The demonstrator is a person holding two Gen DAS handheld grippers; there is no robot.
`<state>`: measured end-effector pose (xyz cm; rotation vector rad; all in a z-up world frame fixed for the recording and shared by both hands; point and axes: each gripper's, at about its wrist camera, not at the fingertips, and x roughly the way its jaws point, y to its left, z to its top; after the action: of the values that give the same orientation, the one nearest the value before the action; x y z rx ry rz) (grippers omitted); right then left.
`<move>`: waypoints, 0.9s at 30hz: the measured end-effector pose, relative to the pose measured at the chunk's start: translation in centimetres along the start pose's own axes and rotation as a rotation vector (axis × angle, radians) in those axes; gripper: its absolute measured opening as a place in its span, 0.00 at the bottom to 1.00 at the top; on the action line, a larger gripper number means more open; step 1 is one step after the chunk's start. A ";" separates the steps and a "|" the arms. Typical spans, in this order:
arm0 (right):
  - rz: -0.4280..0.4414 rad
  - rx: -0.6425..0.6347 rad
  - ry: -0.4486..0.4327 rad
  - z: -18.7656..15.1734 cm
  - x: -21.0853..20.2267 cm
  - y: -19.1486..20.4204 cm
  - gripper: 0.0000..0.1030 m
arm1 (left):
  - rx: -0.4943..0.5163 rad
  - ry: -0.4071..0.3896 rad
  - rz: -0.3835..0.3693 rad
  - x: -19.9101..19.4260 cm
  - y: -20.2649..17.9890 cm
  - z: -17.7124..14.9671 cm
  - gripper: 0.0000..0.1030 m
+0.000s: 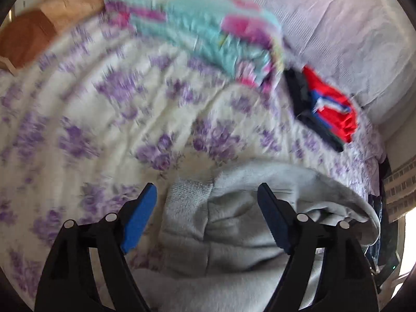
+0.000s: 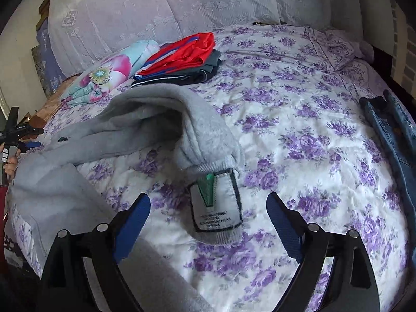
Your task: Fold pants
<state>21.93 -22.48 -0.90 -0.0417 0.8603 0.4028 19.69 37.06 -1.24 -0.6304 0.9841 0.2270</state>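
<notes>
One grey fleece pants [image 2: 166,119], rumpled, label showing

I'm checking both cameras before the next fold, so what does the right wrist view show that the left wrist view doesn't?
Only the right wrist view shows the care label on the grey pants' waistband, the blue jeans at the bed's right edge, and the left gripper far left. Only the left wrist view shows the orange pillow. Both share the floral bedspread, the red garment, the teal floral bundle and open jaws.
</notes>
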 end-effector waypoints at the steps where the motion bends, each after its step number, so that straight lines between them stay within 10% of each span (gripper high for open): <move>1: -0.005 0.020 0.012 -0.1 0.3 -0.6 0.89 | -0.032 0.054 -0.003 1.6 0.5 0.3 0.74; 7: 0.076 0.151 0.043 -0.3 1.9 -3.3 0.89 | -0.113 0.093 -0.178 3.2 3.8 -1.4 0.73; 9: 0.089 0.157 0.051 0.0 2.6 -3.1 0.88 | -0.120 0.093 -0.217 3.1 4.1 -1.6 0.52; 21: -0.097 -0.173 0.015 1.1 1.6 2.4 0.88 | -0.028 -0.051 -0.165 -0.9 2.3 -2.6 0.27; 22: -0.093 -0.170 0.034 1.3 2.3 2.0 0.75 | -0.026 -0.062 -0.174 -1.5 2.1 -2.5 0.27; 23: -0.072 -0.155 0.059 1.4 3.1 1.3 0.32 | -0.026 -0.071 -0.182 -2.0 1.9 -2.4 0.26; 24: -0.034 -0.112 0.103 1.5 4.0 0.3 0.13 | -0.029 -0.084 -0.194 -2.6 1.6 -2.3 0.25; 27: 0.066 0.034 0.075 2.0 3.4 -3.0 0.10 | -0.023 -0.118 -0.210 -3.8 0.5 -2.2 0.21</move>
<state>26.51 -23.73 -2.50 0.0030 0.9437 0.4503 15.80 36.52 0.83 -0.7284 0.7961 0.0886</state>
